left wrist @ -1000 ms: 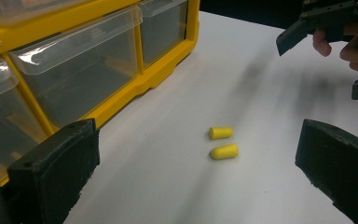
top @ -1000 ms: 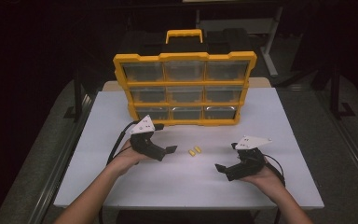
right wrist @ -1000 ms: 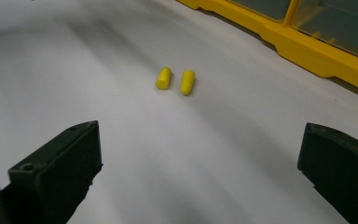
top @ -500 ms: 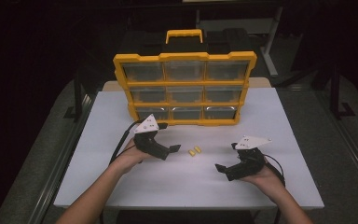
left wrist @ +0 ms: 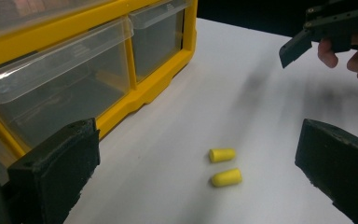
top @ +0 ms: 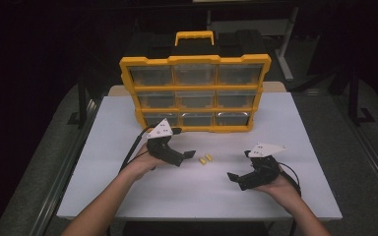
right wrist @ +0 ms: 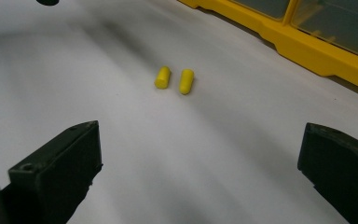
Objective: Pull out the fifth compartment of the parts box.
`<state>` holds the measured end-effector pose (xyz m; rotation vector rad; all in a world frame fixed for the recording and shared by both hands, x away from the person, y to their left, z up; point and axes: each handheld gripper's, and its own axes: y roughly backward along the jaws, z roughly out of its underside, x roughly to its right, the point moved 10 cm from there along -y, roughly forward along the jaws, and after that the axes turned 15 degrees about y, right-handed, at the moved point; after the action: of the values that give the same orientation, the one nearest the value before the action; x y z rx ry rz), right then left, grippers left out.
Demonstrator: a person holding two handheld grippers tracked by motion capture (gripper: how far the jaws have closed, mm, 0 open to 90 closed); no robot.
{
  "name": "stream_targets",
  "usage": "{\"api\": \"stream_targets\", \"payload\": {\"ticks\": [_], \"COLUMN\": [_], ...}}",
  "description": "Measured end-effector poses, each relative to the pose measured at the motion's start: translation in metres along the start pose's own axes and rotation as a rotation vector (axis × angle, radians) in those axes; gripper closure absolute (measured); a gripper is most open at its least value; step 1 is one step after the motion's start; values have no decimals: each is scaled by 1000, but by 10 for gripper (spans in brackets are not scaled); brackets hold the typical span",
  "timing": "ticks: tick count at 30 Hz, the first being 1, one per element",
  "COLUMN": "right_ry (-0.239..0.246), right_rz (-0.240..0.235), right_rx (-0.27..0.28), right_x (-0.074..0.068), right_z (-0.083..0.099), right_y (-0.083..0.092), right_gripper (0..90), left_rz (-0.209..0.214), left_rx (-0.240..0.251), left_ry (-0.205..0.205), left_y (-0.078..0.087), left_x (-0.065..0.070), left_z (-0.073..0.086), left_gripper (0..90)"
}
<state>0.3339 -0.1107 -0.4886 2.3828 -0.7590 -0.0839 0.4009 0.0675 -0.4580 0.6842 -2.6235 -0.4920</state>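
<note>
The yellow drawer organizer (top: 195,93) stands upright ahead of my left gripper (top: 186,156), its bottom row of clear drawers close off the tool's left jaw in the left gripper view, so I keep that jaw from swinging into the frame (left wrist: 144,91) as I go in. The white table (top: 128,191) lies flat and bare under both tools, which gives me room to come down low and level. My right gripper (top: 232,177) waits off to the far side of the work, jaws spread wide with nothing between them, and I judge it best left parked there until the left has its catch.

My left gripper's jaws are also wide apart and empty. Just ahead of them, slightly toward the right jaw, lie two small yellow earplugs (left wrist: 224,165), side by side and nearly touching. The step, as I read it, is to pick one up. To do it well I centre the jaws on the nearer plug (left wrist: 226,177), cross its short width rather than its length, lower until the pads almost brush the tabletop, and close gently, since soft foam squashes and can squirt out sideways.
</note>
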Motion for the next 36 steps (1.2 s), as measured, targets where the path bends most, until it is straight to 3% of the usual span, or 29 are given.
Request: {"api": "stream_targets", "payload": {"ticks": [24,36], "right_ry": [2,5], "right_rz": [1,3], "right_rx": [-3,-8], "right_x": [1,0], "right_z": [1,1], "right_y": [-1,-1], "right_gripper": [0,0], "left_rz": [-1,-5], "left_rx": [5,7], "left_ry": [-33,-59], "left_y": [-19,-18], "left_x": [-4,-4], "left_z": [-6,-6], "left_gripper": [0,0]}}
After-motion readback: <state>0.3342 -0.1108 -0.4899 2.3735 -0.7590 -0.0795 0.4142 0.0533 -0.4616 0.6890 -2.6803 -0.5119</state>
